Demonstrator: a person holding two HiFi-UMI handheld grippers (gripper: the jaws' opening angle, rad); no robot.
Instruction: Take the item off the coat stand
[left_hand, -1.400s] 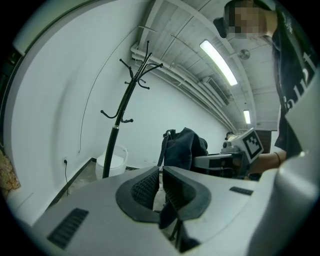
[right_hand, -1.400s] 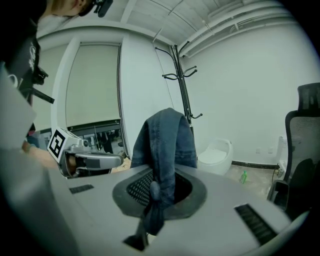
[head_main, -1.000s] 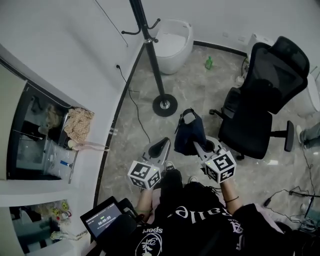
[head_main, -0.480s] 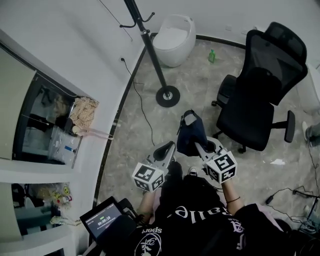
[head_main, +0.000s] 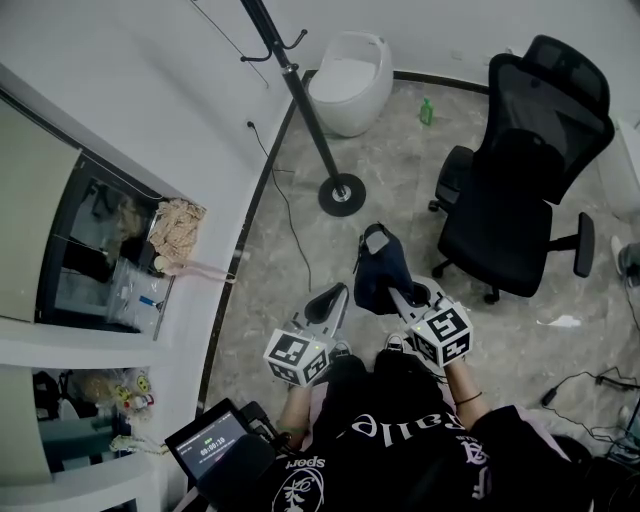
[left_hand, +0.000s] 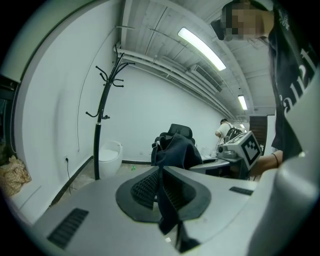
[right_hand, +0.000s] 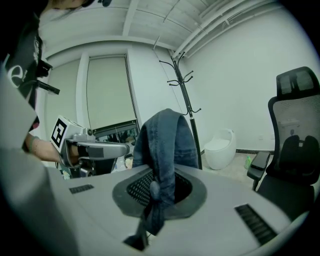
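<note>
A dark blue denim bag (head_main: 380, 272) hangs free of the black coat stand (head_main: 300, 100), whose round base (head_main: 341, 193) stands on the floor beyond it. My right gripper (head_main: 395, 292) is shut on the bag's fabric. In the right gripper view the denim (right_hand: 165, 135) rises out of the closed jaws (right_hand: 157, 187), with the stand (right_hand: 186, 110) behind it. My left gripper (head_main: 337, 292) sits just left of the bag, apart from it, jaws together with nothing in them (left_hand: 160, 187). The left gripper view shows the bag (left_hand: 172, 150) ahead and the bare stand (left_hand: 100, 130) at the left.
A black office chair (head_main: 520, 200) stands at the right. A white rounded seat (head_main: 350, 75) and a green bottle (head_main: 427, 112) sit by the far wall. A cable (head_main: 290, 240) trails along the curved wall. A shelf with a beige cloth (head_main: 180, 230) is at the left.
The head view has shifted a little, so the coat stand's base sits slightly higher and farther off. Both grippers and the bag keep nearly the same place before me.
</note>
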